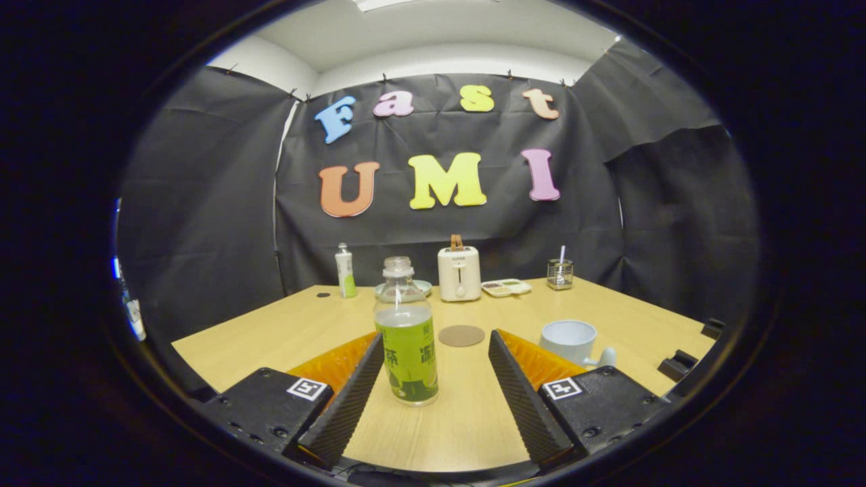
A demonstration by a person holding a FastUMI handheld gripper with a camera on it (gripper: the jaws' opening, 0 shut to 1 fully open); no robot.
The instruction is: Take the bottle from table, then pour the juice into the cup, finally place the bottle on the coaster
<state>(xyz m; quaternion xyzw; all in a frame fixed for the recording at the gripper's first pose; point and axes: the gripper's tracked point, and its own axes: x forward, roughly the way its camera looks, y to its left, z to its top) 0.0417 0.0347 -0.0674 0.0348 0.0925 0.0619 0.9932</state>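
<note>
bottle [406, 338] between spread gripper [433, 345] fingers

Light wood worktop [284, 331]. Capless bottle [406, 338] upright near front; coaster [461, 335] just right of it, cup [570, 340] further right. Behind bottle: toaster [459, 272], small bottle [346, 270], tray [506, 287], wire holder [559, 273].

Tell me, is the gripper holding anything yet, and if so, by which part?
Nothing is held. The gripper is open; the uncapped bottle stands on the table between the fingers, close to the left finger, with a clear gap to the right one.
</note>
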